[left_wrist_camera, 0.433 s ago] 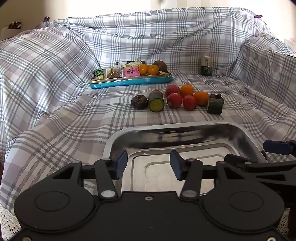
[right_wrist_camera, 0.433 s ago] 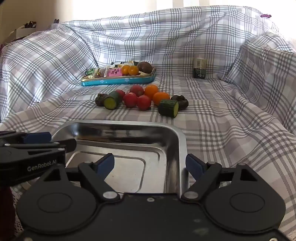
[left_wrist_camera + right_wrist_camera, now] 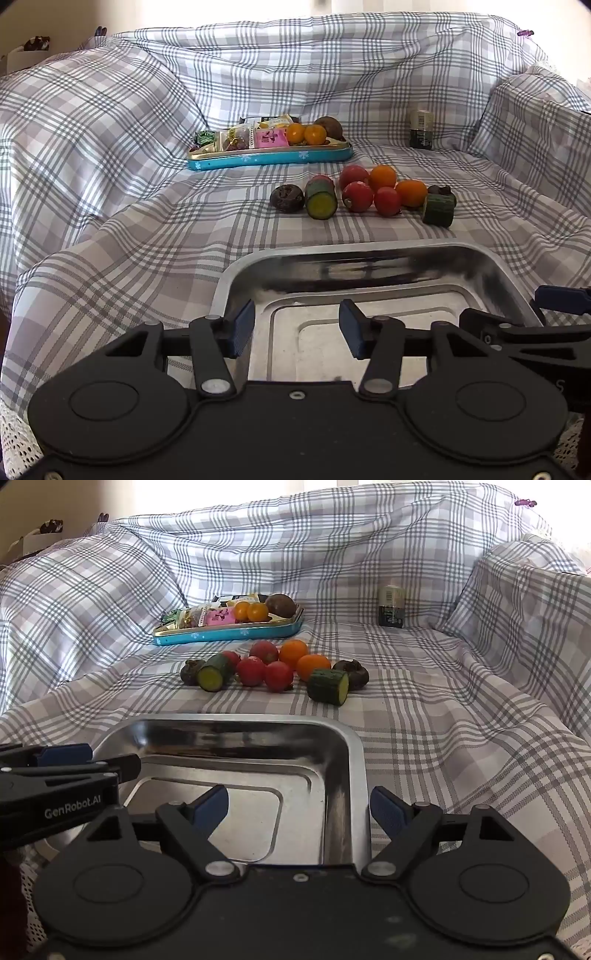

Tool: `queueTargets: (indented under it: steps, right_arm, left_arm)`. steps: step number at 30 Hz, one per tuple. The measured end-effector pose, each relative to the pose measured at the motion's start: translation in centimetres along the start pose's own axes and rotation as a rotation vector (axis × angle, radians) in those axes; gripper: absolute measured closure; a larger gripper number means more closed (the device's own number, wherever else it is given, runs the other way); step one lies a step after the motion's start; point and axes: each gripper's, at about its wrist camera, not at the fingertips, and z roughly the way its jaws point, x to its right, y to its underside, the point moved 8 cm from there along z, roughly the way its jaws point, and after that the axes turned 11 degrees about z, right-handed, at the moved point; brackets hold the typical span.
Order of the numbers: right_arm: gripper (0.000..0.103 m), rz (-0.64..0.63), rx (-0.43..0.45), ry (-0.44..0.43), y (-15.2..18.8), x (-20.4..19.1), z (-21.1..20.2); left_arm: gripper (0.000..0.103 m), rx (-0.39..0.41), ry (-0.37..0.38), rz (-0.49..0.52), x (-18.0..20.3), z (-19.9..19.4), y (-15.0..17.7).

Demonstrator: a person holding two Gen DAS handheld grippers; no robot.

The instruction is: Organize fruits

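I've got the fruit bunched mid-blanket: red tomatoes (image 3: 251, 670), two oranges (image 3: 313, 666), two cut cucumber chunks (image 3: 328, 686) lying sideways, dark wrinkly ones at both ends. The steel tray (image 3: 354, 746) sits empty at the near edge.

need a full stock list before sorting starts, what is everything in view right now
steel tray: 1, silver, nearest on the cloth, nothing in it
cucumber pieces: 2, green, at either end of the loose pile beyond the steel tray
red fruits: 4 as far as I can tell, red, middle of the pile
orange fruits: 2, orange, right part of the pile
dark round fruits: 2, dark brown, outer ends of the pile
tin tray: 1, turquoise, behind the pile, holding snack packets, 2 small orange fruits and 1 brown fruit
jar: 1, dark with pale top, far right near the cushion
plaid cloth: 1, grey and white, over the sofa
left gripper: open, over the steel tray
right gripper: open, astride the steel tray's right rim
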Motion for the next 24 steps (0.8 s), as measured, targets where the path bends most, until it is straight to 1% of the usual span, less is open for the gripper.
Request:
queueTargets:
  steps: [11,24]
  right_arm:
    - [0.016,0.008,-0.011,0.010,-0.14,0.26,0.33]
    - [0.016,0.021,-0.017,0.018,-0.11,0.29,0.54]
  left_arm:
    - [0.046,-0.011,-0.033,0.014,-0.02,0.18,0.01]
    - [0.046,-0.014,-0.041,0.025,0.03,0.27,0.12]
